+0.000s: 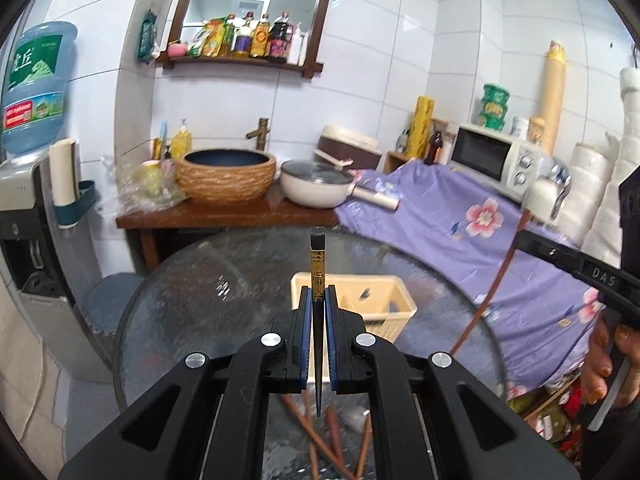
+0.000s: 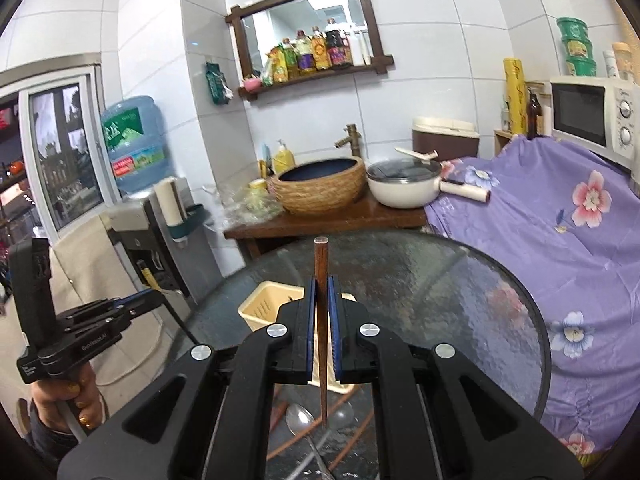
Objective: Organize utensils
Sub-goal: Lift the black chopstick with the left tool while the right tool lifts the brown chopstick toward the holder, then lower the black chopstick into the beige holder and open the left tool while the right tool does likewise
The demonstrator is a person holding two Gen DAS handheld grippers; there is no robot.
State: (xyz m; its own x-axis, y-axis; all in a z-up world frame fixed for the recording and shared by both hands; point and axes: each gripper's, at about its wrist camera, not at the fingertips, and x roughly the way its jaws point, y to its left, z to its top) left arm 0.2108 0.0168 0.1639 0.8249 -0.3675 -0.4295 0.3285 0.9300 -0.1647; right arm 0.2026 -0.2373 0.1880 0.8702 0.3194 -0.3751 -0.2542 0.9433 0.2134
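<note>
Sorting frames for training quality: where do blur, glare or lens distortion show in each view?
Left wrist view: the white microwave and the brown chopstick at right are motion-smeared, while the black gold-banded chopstick is sharp. Right wrist view: mostly crisp; the round glass table carries soft glare, and the fisheye bends the wall tiles.

White glossy tiles cover the walls [image 2: 420,80]. The landmark is the woven-sided basin [image 1: 226,176] on a dark wooden counter [image 1: 224,214]. Above the basin hangs a wood-framed mirror [image 1: 252,12] with a shelf of bottles [image 1: 256,38] along its lower edge. Behind the basin stands a bamboo-style tap [image 1: 260,133]. Left of the basin a water dispenser [image 1: 24,208] carries a blue bottle [image 1: 36,84]; further left, a window [image 2: 64,148] shows in the right wrist view. Right of the basin sits a lidded white pan [image 1: 316,186], then a purple floral cloth [image 1: 460,232] with a white microwave [image 1: 496,156] on it. In front of the basin is a round glass table [image 2: 460,292].
</note>
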